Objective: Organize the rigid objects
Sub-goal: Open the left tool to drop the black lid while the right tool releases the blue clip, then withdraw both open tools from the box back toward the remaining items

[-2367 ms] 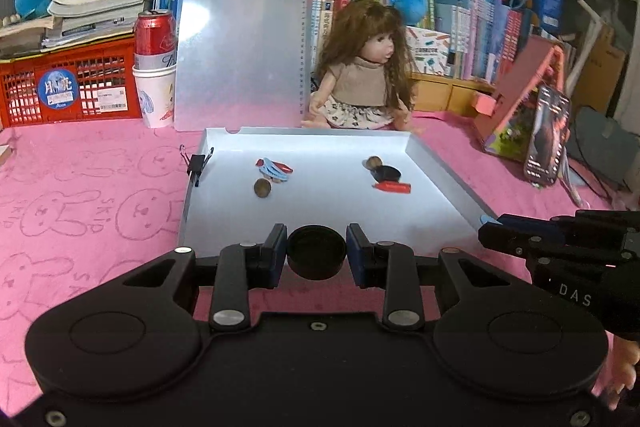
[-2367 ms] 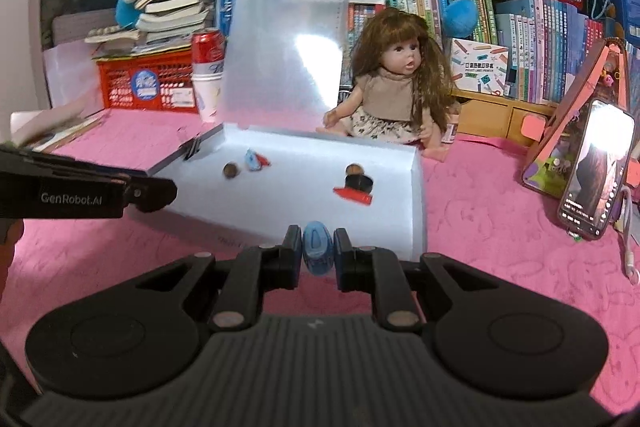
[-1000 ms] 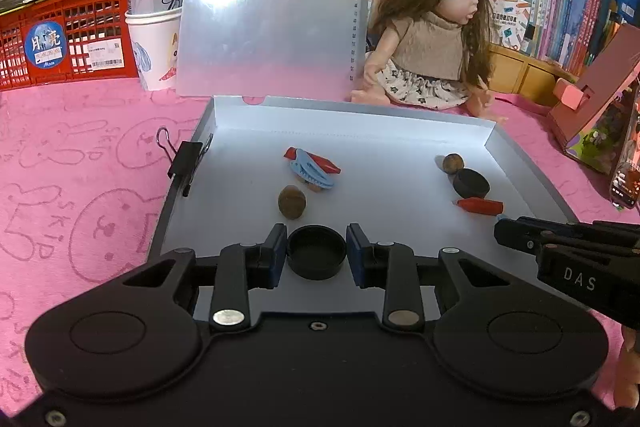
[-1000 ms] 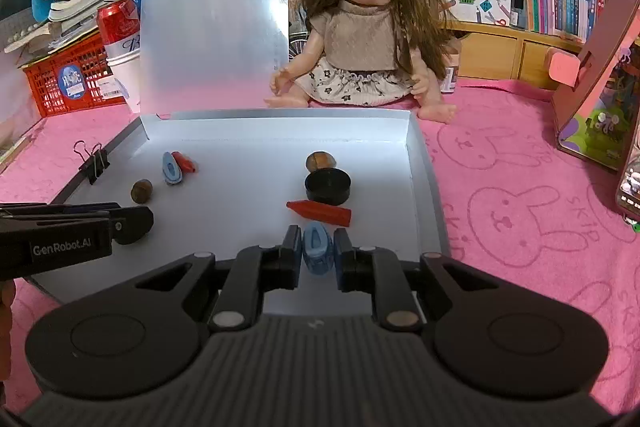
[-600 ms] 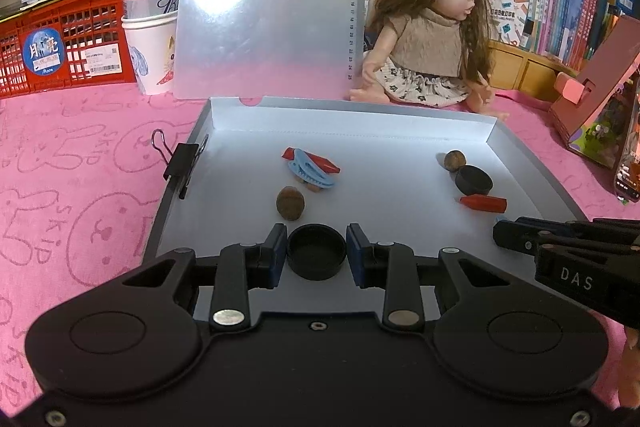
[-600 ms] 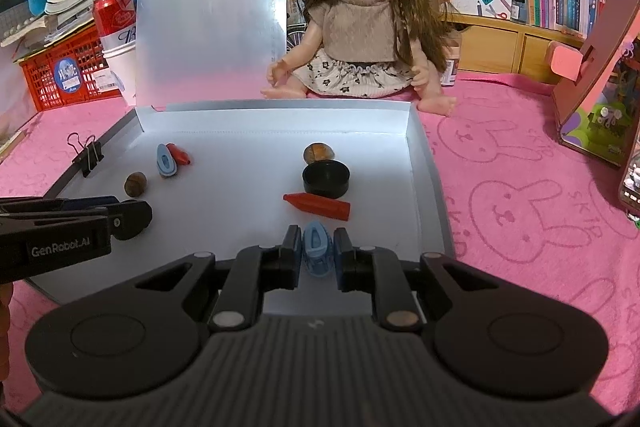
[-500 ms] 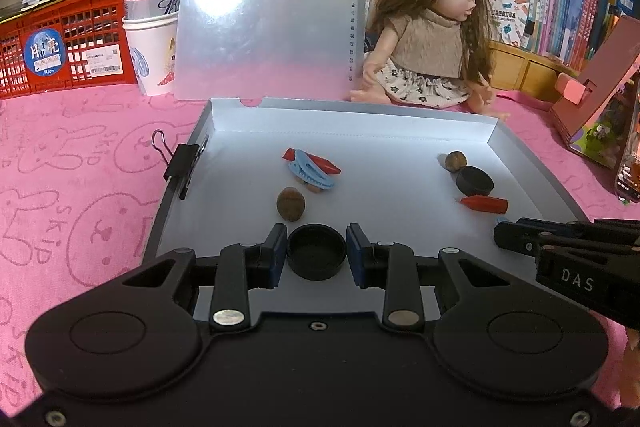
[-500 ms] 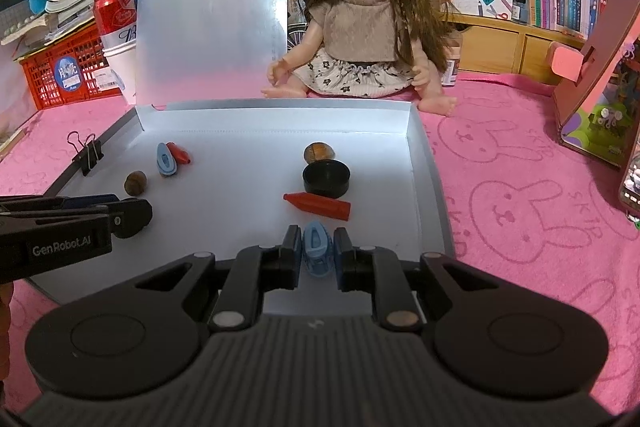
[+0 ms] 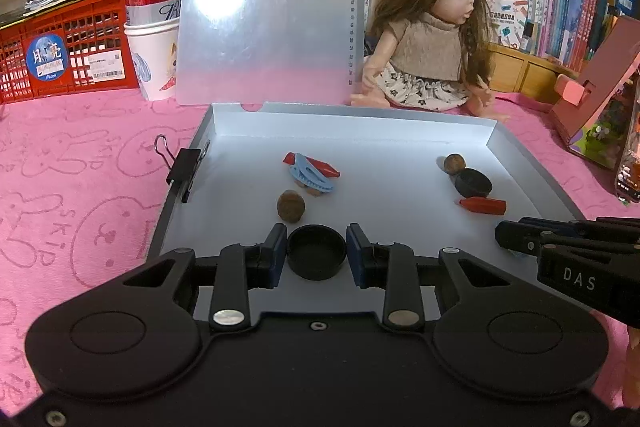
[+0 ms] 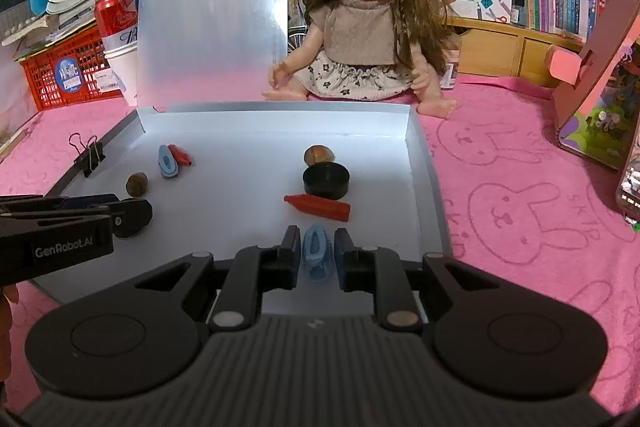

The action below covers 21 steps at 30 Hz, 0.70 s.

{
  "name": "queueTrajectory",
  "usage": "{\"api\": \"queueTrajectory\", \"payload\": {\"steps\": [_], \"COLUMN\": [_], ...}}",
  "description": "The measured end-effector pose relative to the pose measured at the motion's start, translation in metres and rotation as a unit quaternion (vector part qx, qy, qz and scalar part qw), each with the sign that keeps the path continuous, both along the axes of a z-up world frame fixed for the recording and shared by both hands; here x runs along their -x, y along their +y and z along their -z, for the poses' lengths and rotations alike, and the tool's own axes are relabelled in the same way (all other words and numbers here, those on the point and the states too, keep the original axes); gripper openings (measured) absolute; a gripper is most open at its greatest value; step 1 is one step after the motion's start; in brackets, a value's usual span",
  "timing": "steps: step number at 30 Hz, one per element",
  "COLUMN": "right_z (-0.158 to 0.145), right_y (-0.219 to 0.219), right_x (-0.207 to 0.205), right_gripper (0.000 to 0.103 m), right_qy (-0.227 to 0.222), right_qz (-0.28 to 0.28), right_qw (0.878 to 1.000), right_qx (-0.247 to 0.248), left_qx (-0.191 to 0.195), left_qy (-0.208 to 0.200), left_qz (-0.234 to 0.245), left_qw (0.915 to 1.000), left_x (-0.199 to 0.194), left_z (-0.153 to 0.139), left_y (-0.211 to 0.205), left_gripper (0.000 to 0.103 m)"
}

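Note:
An open white box (image 9: 224, 125) (image 10: 424, 155) lies on the pink cloth. My left gripper (image 9: 317, 254) is shut on a black round cap (image 9: 317, 257) low over the box's near left floor. My right gripper (image 10: 317, 254) is shut on a light blue clip (image 10: 317, 255) over the near right floor. In the box lie a walnut (image 9: 291, 205), a blue clip (image 9: 312, 177) on a red crayon (image 9: 326, 166), a second walnut (image 9: 455, 163), a black cap (image 9: 473, 183) and another red crayon (image 9: 482, 205) (image 10: 318, 207).
A black binder clip (image 9: 182, 169) grips the box's left wall. The box lid (image 9: 272, 7) stands upright behind. A doll (image 9: 428, 43) sits behind the box. A red can on a paper cup (image 9: 154, 27), a red basket (image 9: 56, 51) and books stand at the back.
Both grippers have come slightly further over the box and lower, each still holding its object. The objects in the box have not moved.

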State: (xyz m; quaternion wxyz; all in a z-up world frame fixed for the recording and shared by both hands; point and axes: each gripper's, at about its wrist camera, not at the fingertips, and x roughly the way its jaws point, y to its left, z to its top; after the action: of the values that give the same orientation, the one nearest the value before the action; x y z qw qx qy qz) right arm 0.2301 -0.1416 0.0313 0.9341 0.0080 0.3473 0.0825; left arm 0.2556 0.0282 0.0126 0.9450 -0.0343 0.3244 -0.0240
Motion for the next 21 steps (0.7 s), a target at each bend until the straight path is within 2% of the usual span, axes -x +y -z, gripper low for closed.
{"api": "queueTrajectory", "payload": {"steps": [1, 2, 3, 6, 13, 21], "right_z": [-0.001, -0.002, -0.003, -0.007, -0.019, -0.035], "right_y": [0.0, -0.001, -0.001, -0.002, 0.001, 0.004], "right_x": [0.001, 0.002, 0.004, 0.008, 0.024, 0.05], "right_gripper": [0.031, 0.041, 0.044, 0.045, 0.055, 0.073], "right_qy": [-0.002, -0.005, -0.007, -0.012, -0.035, -0.065], "right_qz": [0.001, 0.001, 0.0, -0.005, -0.021, -0.044], "right_qw": [1.0, 1.0, 1.0, 1.0, 0.999, 0.996], "right_qx": [0.001, 0.0, -0.001, 0.002, 0.017, 0.035], "left_qx": [0.001, 0.003, 0.003, -0.001, -0.001, 0.007], "left_qy": [-0.001, -0.002, -0.003, -0.013, -0.03, -0.038], "left_qz": [0.0, 0.0, -0.001, -0.003, 0.011, 0.033], "left_qw": [1.0, 1.0, 1.0, 0.9999, 0.9995, 0.9987], "left_x": [0.001, 0.002, 0.003, 0.01, 0.03, 0.057], "left_z": [-0.001, -0.002, -0.004, -0.009, -0.022, -0.031], "left_y": [0.0, 0.001, 0.001, 0.0, 0.001, 0.002], "left_gripper": [0.031, 0.031, 0.031, 0.042, 0.048, 0.057]}}
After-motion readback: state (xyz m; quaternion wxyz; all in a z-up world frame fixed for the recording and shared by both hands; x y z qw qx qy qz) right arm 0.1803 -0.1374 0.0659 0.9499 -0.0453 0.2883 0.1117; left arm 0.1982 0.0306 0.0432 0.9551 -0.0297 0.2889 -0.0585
